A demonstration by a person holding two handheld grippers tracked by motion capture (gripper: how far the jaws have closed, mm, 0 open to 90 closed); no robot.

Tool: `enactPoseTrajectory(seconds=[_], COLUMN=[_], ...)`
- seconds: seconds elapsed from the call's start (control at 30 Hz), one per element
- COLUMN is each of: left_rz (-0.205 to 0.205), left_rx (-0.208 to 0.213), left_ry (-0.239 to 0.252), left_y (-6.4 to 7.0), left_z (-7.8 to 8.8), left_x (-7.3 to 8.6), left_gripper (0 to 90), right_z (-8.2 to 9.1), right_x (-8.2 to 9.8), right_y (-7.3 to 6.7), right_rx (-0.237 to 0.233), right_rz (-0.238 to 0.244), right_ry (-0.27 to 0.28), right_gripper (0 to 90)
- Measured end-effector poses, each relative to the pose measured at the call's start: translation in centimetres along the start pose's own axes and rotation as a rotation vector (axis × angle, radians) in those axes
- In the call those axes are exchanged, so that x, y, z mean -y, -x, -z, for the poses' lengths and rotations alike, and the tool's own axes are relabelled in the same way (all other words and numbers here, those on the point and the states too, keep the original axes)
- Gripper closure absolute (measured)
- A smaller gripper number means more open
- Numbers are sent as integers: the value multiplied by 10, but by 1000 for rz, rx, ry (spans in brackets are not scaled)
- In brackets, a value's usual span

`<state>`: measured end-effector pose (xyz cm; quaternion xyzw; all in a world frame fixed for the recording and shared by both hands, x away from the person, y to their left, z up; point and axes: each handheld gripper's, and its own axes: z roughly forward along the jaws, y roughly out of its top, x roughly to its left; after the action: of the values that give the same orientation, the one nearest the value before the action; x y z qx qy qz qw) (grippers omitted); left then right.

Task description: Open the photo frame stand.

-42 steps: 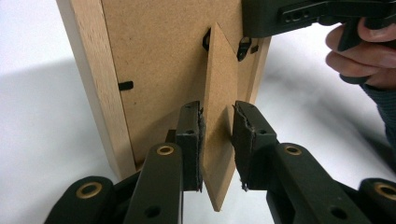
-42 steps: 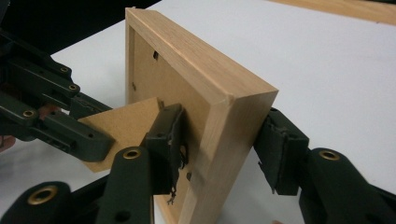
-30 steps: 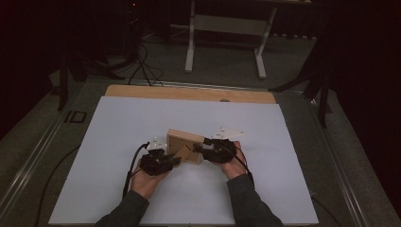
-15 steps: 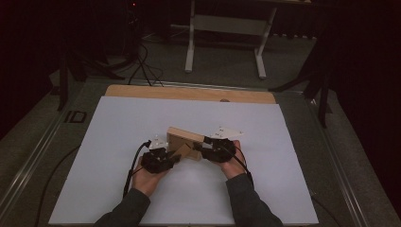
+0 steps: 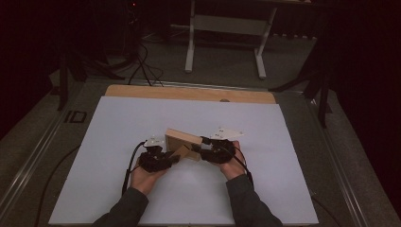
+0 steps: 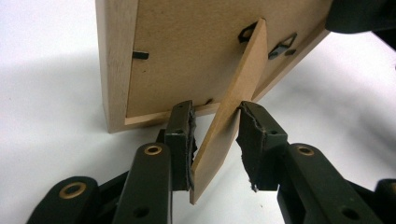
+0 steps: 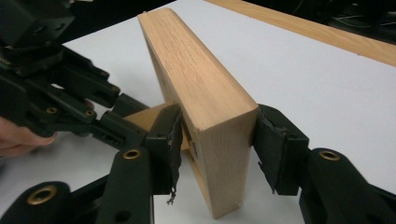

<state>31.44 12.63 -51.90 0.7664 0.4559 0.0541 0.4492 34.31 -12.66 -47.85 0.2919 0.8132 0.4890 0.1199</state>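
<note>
A light wooden picture frame (image 5: 182, 138) stands upright on the white sheet (image 5: 118, 142), its brown back (image 6: 187, 46) facing the person. Its fold-out stand leg (image 6: 233, 107) sticks out from the back. My left gripper (image 6: 215, 121) straddles that leg; its jaws have just been opening, and the leg lies loosely between the pads. My right gripper (image 7: 217, 126) straddles the frame's side edge (image 7: 196, 70). Its jaws have also just been opening, and there are gaps beside the pads. In the high view, the left gripper (image 5: 177, 156) and right gripper (image 5: 198, 149) meet at the frame.
The white sheet covers a wooden tabletop, whose bare strip (image 5: 189, 92) shows at the far edge. Beyond it stand a metal rack's legs (image 5: 224, 42) and floor cables (image 5: 142, 61). A cable (image 5: 130, 165) trails from the left gripper. White sheet spreads on all sides.
</note>
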Motion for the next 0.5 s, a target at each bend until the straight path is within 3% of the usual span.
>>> enactPoseTrajectory(seconds=[0.07,0.5], left_rz=[10,24], left_rx=[11,47], left_ry=[12,9], left_y=[-1,-4], left_z=[2,7], left_x=[0,3], left_gripper=[639,625], right_z=[1,-1], right_x=[0,0], right_y=[-1,-7], right_rx=[-25,-73], right_rz=[0,18], right_ry=[0,-26], right_gripper=[515,471])
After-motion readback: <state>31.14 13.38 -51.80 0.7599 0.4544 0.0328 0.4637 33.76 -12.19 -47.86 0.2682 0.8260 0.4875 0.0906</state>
